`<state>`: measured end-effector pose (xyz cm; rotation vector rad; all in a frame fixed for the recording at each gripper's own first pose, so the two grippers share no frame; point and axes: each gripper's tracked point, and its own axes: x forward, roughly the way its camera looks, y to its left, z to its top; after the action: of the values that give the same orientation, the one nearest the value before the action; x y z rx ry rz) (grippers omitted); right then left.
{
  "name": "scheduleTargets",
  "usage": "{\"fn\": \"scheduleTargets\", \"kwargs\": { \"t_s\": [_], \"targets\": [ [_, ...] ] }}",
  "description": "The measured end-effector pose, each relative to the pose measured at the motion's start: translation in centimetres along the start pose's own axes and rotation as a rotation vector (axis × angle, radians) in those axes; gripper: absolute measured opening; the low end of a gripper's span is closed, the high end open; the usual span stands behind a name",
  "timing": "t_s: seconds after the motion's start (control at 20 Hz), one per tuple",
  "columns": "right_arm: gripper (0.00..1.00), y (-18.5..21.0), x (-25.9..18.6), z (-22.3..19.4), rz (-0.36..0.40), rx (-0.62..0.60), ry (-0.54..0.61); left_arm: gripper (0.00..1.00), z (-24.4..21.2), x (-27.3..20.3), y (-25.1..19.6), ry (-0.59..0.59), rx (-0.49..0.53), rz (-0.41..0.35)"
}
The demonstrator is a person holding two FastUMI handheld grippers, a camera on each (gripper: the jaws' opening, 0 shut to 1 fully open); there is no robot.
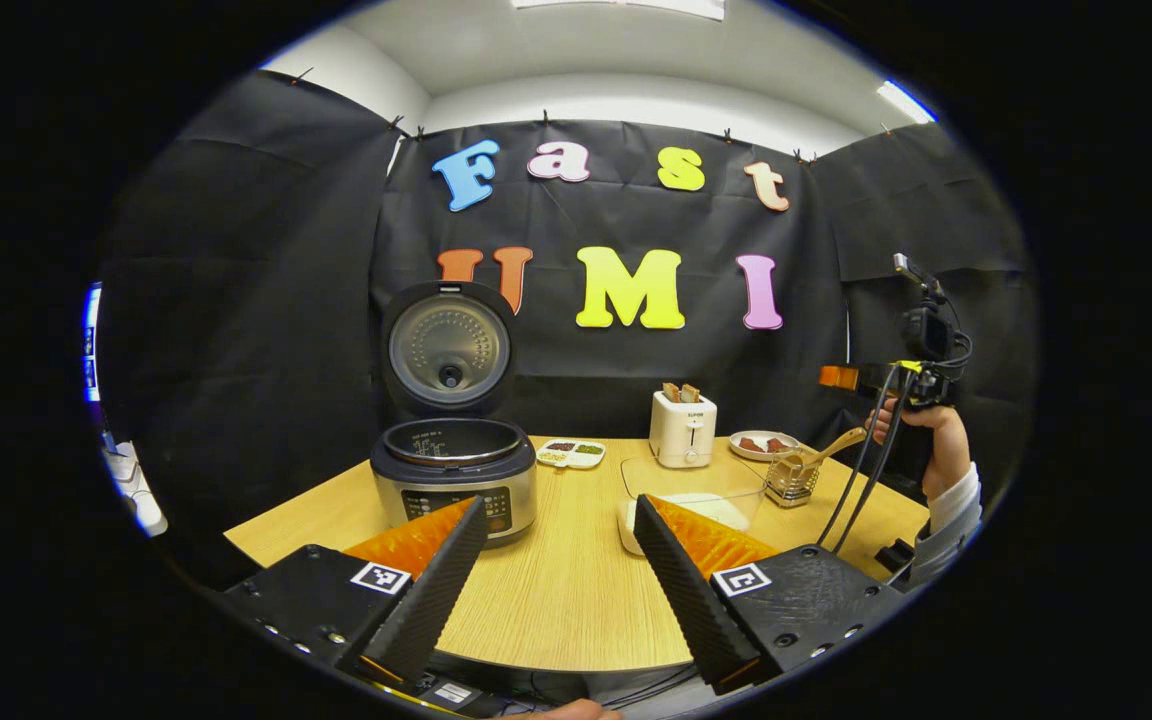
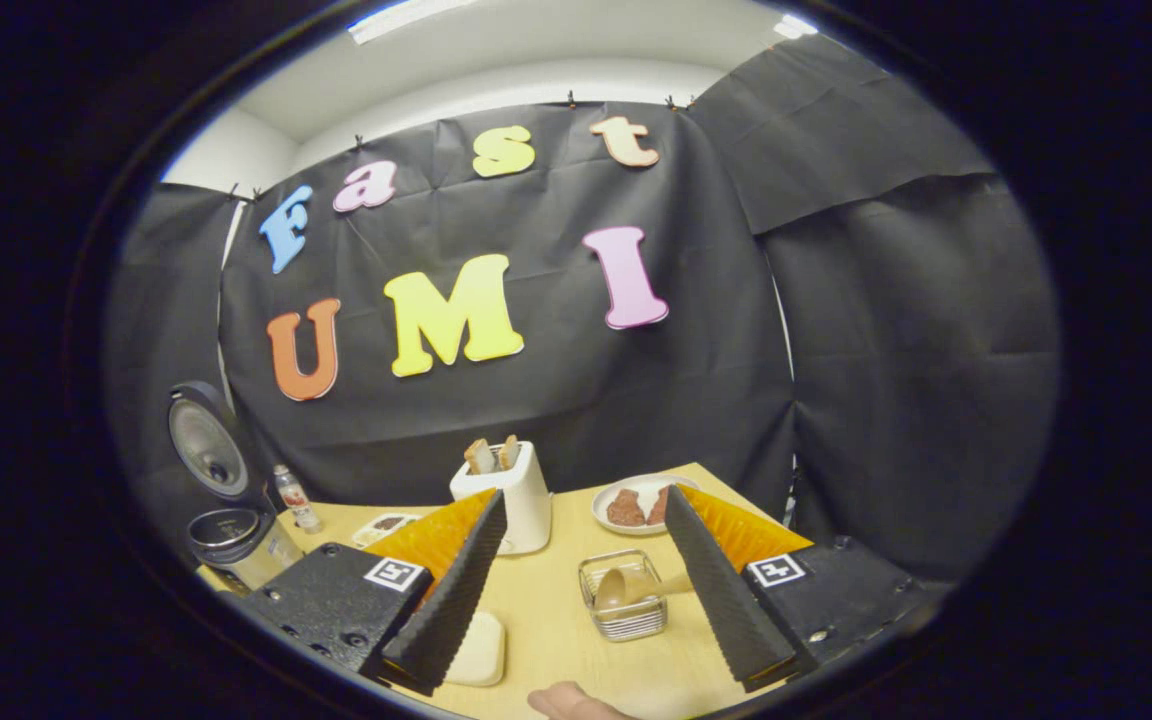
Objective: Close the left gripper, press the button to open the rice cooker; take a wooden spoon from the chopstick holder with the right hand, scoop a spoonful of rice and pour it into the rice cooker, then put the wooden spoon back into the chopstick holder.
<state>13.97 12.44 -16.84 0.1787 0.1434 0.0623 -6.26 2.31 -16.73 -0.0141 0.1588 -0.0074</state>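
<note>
The rice cooker [image 1: 454, 482] stands open at the table's left, its lid [image 1: 448, 345] upright. My left gripper [image 1: 556, 590] is open near the front edge, short of the cooker, holding nothing. A wire chopstick holder [image 2: 624, 600] holds the wooden spoon [image 2: 638, 586], whose handle leans right. My right gripper [image 2: 576, 595] is open just in front of the holder, and the spoon lies between its fingers' lines without touching them. In the left gripper view the holder [image 1: 791, 482] and spoon [image 1: 833, 447] sit below a hand [image 1: 939, 445] holding the right gripper. A white dish [image 1: 696, 505] is partly hidden behind one of my left gripper's fingers.
A white toaster [image 1: 682, 428] with toast stands at the back. Beside it is a plate [image 1: 762, 444] with brown pieces. A small divided dish [image 1: 571, 453] lies right of the cooker. A small bottle [image 2: 296, 500] stands by the cooker [image 2: 236, 537]. Cables hang from the right gripper.
</note>
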Motion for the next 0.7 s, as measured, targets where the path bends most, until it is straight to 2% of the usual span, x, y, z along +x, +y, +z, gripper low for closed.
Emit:
{"fn": "scheduleTargets", "kwargs": {
  "t_s": [0.1, 0.25, 0.3, 0.35, 0.45, 0.55, 0.6, 0.65, 0.7],
  "targets": [
    [1.0, 0.6, -2.0, 0.3, 0.005, -0.034, -0.003, 0.94, 0.6, 0.2, 1.1, -0.002, -0.002, 0.02],
    [1.0, 1.4, -5.2, 1.8, 0.042, -0.026, -0.047, 0.94, 2.5, 1.3, 1.9, -0.029, 0.006, 0.023],
    [0.96, 1.1, -5.8, 1.4, 0.04, -0.024, -0.047, 0.94, 3.1, 1.9, 2.6, -0.04, 0.003, 0.033],
    [1.0, 0.9, -6.4, 1.2, 0.043, -0.027, -0.038, 0.94, 3.5, 2.5, 3.3, -0.043, 0.001, 0.04],
    [0.96, 1.1, -7.5, 0.9, 0.064, -0.045, -0.026, 0.94, 4.7, 4.0, 4.4, -0.046, -0.011, 0.051],
    [0.96, 1.3, -8.3, 1.2, 0.088, -0.061, -0.039, 0.94, 6.1, 5.3, 4.9, -0.048, -0.031, 0.032],
    [1.0, 1.1, -8.3, 1.2, 0.091, -0.061, -0.049, 0.94, 7.0, 6.1, 5.2, -0.062, -0.032, 0.02],
    [0.96, 0.9, -8.5, 1.0, 0.089, -0.061, -0.055, 0.94, 8.1, 6.9, 6.2, -0.077, -0.026, 0.023],
    [1.0, 0.8, -8.5, 0.4, 0.089, -0.064, -0.055, 0.94, 9.2, 7.6, 7.2, -0.098, -0.015, 0.039]
  ]
}}
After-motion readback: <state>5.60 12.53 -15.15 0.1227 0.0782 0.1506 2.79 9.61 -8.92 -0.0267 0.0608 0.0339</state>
